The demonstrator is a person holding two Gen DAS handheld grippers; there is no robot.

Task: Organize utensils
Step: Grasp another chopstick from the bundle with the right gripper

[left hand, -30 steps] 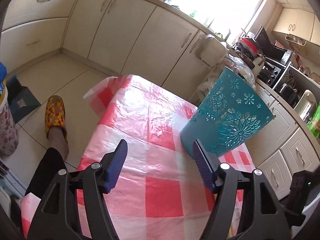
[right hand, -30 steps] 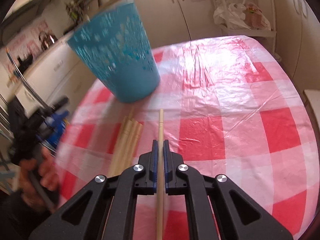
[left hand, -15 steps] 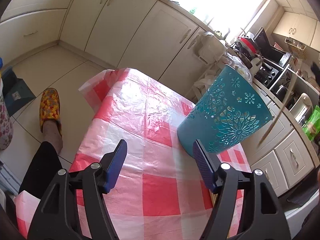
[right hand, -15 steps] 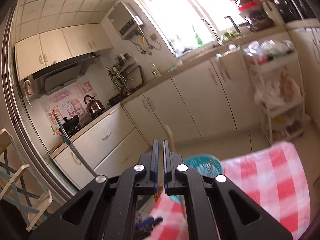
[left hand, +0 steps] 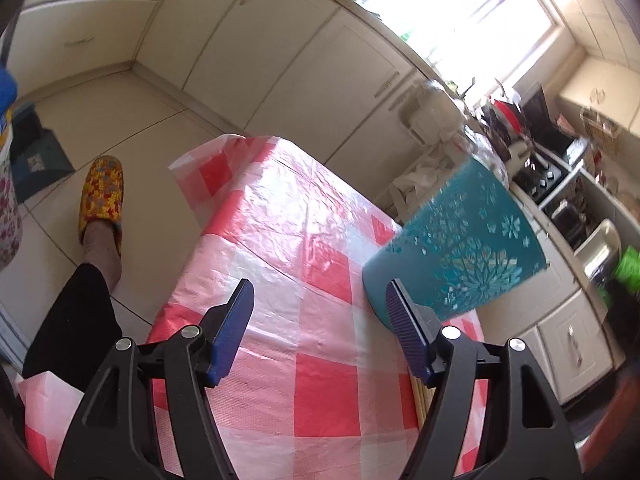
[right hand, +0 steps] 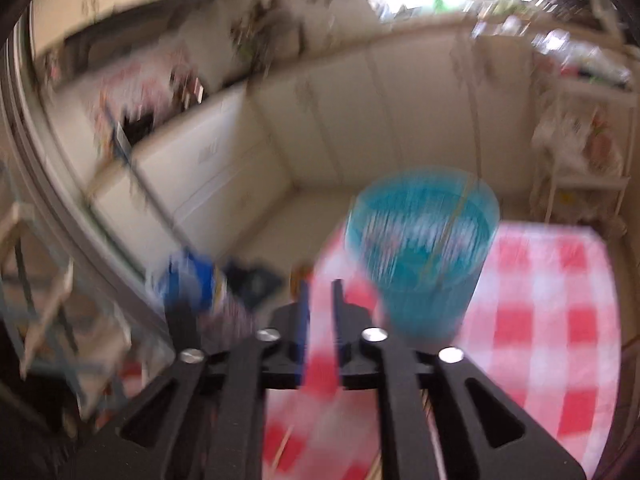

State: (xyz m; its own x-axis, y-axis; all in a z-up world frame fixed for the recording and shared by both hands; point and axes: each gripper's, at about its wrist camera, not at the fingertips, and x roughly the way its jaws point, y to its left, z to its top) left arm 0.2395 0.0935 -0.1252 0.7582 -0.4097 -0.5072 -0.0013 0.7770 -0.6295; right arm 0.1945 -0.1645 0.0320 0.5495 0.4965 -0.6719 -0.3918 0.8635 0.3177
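Step in hand, by judgement: dropping a chopstick into the cup. Right claw [right hand: 320, 300], lower centre of the right view, opening, nothing between its blue pads. Cup [right hand: 422, 248] right of centre in that blurred view, a thin pale chopstick [right hand: 454, 224] leaning inside it, tip at the upper right rim. Left claw [left hand: 320, 320] spread wide and holding nothing, low centre of the left view, its right pad overlapping the cup's base in the picture; contact impossible to tell.

Next move, likely: back down to the wooden sticks [left hand: 420, 390] lying at the lower right of the left view, half hidden behind the claw, calling for a narrow, flat pinch on one thin rod.

Cup: teal plastic, tapered, wider at the rim, wall pierced with flower cut-outs. Worktop [left hand: 280, 240]: glossy, wrinkled plastic sheet in red and white checks. Sticks: slim, straight, pale wood.
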